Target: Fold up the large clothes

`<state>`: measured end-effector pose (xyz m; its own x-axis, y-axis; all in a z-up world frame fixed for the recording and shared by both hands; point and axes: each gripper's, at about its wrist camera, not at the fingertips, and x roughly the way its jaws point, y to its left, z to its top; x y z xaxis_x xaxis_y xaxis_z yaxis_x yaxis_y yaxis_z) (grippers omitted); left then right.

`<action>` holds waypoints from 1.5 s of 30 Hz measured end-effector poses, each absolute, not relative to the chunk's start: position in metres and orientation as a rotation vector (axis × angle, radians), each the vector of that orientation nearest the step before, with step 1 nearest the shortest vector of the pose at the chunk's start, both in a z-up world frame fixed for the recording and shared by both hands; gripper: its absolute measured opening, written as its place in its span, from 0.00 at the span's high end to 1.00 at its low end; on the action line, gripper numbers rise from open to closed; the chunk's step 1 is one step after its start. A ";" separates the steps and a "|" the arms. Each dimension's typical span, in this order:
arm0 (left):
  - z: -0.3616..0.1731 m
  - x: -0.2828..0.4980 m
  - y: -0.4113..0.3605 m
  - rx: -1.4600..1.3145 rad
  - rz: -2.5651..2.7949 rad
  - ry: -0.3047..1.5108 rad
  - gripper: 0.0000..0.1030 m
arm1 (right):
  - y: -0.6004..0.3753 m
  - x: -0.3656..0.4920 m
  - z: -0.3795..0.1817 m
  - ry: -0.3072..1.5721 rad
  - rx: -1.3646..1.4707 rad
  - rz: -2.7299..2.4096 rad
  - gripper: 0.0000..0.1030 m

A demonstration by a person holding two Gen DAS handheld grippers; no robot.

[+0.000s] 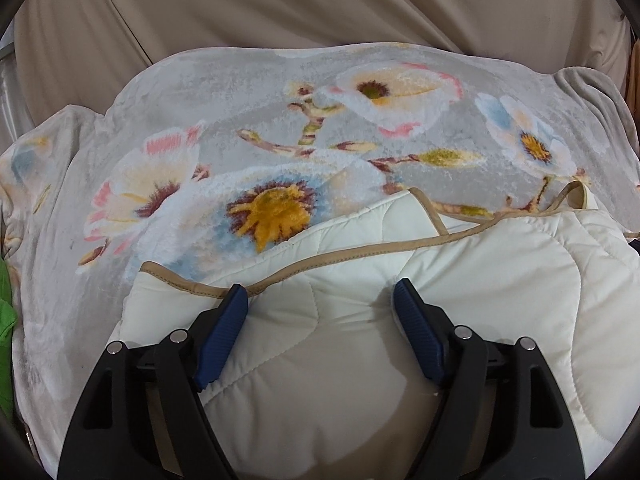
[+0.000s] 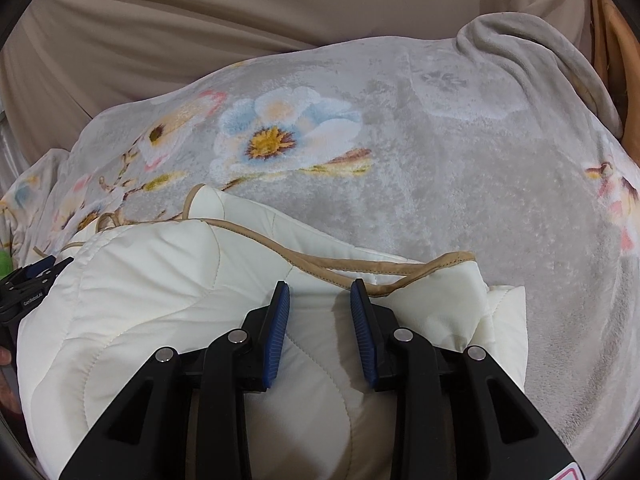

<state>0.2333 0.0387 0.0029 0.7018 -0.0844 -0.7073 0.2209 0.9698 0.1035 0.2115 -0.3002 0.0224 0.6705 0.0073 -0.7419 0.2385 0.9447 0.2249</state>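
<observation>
A cream quilted garment with tan piping lies folded in a thick bundle on a grey floral blanket. It also shows in the right wrist view. My left gripper is open and hovers over the bundle's left part, its blue pads spread wide, nothing between them. My right gripper is open, with a narrower gap, over the bundle's right part near the piped edge. The left gripper's tip shows at the left edge of the right wrist view.
The floral blanket covers the whole work surface. Beige draped fabric hangs behind it. Something green lies at the far left edge. A wooden frame stands at the far right.
</observation>
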 end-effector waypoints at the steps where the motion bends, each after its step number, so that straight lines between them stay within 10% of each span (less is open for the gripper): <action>1: 0.003 0.233 0.039 0.187 -0.170 0.775 0.29 | -0.300 0.212 0.022 0.829 0.317 -0.133 0.71; 30: 0.053 0.129 0.049 0.188 -0.330 0.683 0.17 | -0.225 0.141 0.093 0.681 0.276 0.023 0.65; 45: 0.007 0.191 0.015 0.243 -0.295 0.697 0.09 | -0.205 0.220 0.032 0.809 0.220 0.024 0.68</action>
<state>0.1909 0.0152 0.0070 0.7285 -0.1843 -0.6598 0.3450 0.9308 0.1209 0.2204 -0.2047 0.0321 0.6909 0.1055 -0.7152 0.0621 0.9770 0.2041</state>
